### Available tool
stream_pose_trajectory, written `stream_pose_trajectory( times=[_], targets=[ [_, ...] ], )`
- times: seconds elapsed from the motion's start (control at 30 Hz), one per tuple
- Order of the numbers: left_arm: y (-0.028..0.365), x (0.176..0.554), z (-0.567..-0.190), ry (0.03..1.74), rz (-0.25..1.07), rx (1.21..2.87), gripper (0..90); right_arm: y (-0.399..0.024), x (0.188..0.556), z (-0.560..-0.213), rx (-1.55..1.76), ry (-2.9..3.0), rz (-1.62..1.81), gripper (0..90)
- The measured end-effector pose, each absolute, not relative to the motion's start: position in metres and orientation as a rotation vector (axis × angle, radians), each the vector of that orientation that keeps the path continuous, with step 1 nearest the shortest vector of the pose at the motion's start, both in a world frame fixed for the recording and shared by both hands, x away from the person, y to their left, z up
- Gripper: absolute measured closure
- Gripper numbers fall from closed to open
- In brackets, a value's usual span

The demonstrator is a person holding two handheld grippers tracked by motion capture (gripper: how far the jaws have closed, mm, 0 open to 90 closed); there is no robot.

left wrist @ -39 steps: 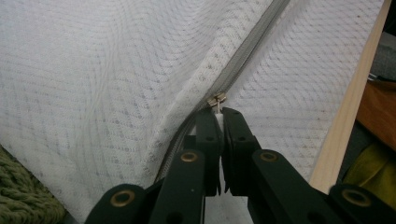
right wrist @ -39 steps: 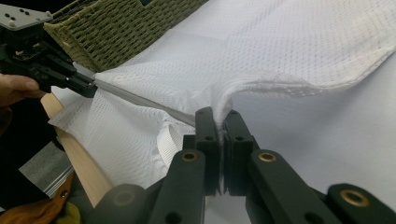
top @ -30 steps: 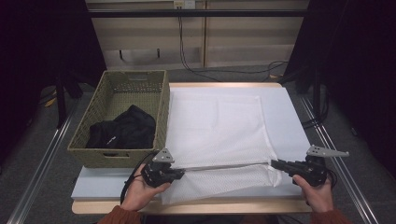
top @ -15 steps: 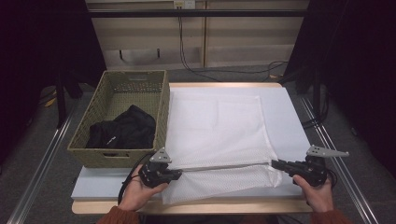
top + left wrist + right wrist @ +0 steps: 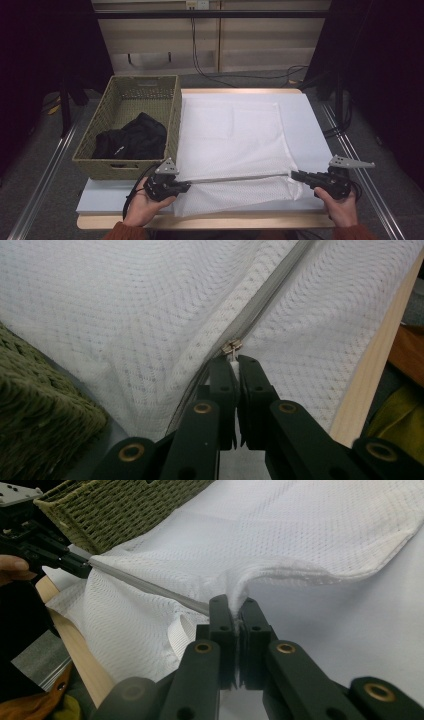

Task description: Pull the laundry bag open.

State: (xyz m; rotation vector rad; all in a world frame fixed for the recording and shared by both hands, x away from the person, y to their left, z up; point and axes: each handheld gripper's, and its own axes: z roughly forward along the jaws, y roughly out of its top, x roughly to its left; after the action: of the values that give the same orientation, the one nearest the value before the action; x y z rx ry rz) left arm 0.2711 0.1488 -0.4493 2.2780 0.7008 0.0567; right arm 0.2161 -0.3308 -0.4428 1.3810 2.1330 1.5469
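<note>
With the left tongs (image 5: pixel 234 371) pinching the zip pull (image 5: pixel 231 348) and the right tongs (image 5: pixel 233 611) pinching the mesh bag (image 5: pixel 235 140), the zip (image 5: pixel 235 178) looks closed, the basket (image 5: pixel 172 120) clothes unpacked.

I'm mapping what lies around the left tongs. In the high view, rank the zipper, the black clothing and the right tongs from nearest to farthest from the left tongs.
1. Zipper: the left tongs grip its near end, on the white mesh bag.
2. Black clothing: in the wicker basket, just beyond them.
3. Right tongs: across the bag's front edge, at the zipper's far end.
</note>
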Motion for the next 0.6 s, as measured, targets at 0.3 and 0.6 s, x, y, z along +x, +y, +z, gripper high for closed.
stream_pose_trajectory(
  times=[0.3, 0.6],
  targets=[
    [0.152, 0.270, -0.450, 0.697, 0.041, 2.278, 86.8, -0.331, 0.217, -0.444, 1.386, 2.137, 1.540, 87.1],
    [0.160, 0.269, -0.452, 0.722, 0.076, 2.296, 86.7, -0.330, 0.216, -0.445, 1.386, 2.141, 1.533, 87.1]
  ],
)
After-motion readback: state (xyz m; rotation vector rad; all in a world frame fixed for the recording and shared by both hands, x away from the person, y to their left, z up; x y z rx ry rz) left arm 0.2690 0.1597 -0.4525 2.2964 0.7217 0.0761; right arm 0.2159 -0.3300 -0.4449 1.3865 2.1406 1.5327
